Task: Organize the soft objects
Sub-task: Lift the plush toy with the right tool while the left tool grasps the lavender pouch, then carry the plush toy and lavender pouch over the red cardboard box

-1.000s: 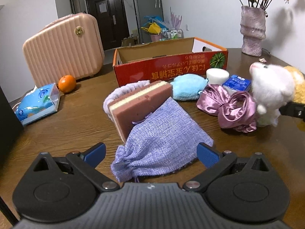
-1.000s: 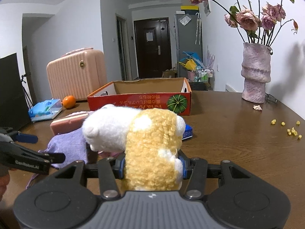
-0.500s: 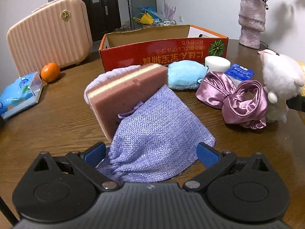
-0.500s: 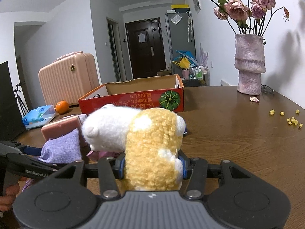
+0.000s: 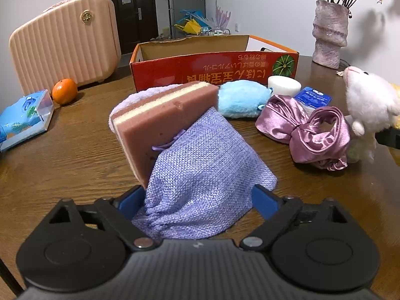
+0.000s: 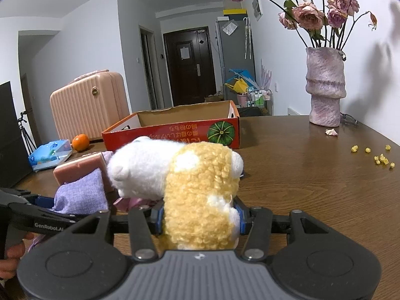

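A lilac burlap pouch (image 5: 207,175) leans on a pink-and-cream sponge (image 5: 160,125) at the middle of the wooden table. My left gripper (image 5: 197,200) straddles the pouch's near end. Its jaws are closing and its blue pads (image 5: 131,201) just reach the pouch's sides. My right gripper (image 6: 200,218) is shut on a yellow-and-white plush toy (image 6: 200,190), held above the table to the right of the pouch. The toy's white head (image 5: 367,105) shows in the left wrist view. A red cardboard box (image 5: 215,72) stands open behind the sponge.
A blue fluffy pad (image 5: 240,98), a mauve satin scrunchie (image 5: 307,130), a white puck (image 5: 283,85) and a blue packet (image 5: 312,96) lie before the box. At left are a pink case (image 5: 65,42), an orange (image 5: 64,91) and a tissue pack (image 5: 22,115). A vase (image 6: 325,90) stands far right.
The left gripper has come forward and down over the pouch, and its jaws have narrowed around it. The right gripper still holds the plush toy in much the same place.
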Demonstrator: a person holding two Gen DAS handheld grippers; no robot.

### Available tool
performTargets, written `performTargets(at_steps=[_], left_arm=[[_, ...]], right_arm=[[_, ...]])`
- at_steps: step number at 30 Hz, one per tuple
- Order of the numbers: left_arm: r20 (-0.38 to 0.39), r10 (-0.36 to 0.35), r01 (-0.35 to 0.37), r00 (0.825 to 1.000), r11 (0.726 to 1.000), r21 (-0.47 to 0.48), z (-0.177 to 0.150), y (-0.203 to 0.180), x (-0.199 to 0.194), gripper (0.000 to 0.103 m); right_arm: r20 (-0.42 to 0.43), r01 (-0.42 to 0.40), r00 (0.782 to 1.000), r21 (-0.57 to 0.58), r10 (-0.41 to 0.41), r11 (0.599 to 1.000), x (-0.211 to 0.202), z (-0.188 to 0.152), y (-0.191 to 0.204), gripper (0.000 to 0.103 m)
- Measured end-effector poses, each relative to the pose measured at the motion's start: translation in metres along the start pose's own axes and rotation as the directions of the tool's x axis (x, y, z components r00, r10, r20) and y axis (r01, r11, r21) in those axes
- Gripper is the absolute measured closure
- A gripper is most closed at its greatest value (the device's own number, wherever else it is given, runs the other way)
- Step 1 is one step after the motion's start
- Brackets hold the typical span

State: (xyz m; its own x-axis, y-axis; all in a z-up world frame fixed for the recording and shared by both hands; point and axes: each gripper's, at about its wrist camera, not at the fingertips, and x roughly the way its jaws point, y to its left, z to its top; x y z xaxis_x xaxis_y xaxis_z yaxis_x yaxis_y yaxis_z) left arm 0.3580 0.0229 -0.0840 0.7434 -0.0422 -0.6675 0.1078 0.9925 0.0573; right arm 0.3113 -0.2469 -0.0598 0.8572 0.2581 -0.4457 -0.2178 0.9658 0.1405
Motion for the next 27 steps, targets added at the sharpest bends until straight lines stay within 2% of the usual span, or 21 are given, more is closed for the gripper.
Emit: performTargets(at_steps=[3,8,11,21,27], left_arm=[[0.007,0.001,-0.001,1.000,1.000,0.001,-0.003,-0.003,-0.004,0.021],[0.017,-0.005,0.005,1.000,1.000,0.006,-0.007,-0.008,-0.012,0.041],[0.023,-0.013,0.013,1.000,1.000,0.009,-0.010,-0.010,-0.017,0.049],[0.040,-0.010,0.011,0.999,1.000,-0.015,-0.019,-0.014,-0.032,0.060],[0.082,-0.010,0.013,0.997,0.999,-0.039,-0.023,-0.013,-0.048,0.063]], right_arm=[[0.003,0.002,1.000,0.001,-0.002,1.000,-0.001,0.000,0.000,0.054],[0.010,0.004,1.000,-0.002,-0.004,1.000,-0.003,-0.002,0.001,0.054],[0.018,0.003,1.000,-0.002,-0.003,1.000,-0.006,-0.003,0.001,0.054],[0.039,-0.011,0.999,0.000,0.011,1.000,-0.012,-0.003,0.002,0.054],[0.040,-0.011,0.999,-0.002,0.011,1.000,-0.012,-0.003,0.002,0.054]])
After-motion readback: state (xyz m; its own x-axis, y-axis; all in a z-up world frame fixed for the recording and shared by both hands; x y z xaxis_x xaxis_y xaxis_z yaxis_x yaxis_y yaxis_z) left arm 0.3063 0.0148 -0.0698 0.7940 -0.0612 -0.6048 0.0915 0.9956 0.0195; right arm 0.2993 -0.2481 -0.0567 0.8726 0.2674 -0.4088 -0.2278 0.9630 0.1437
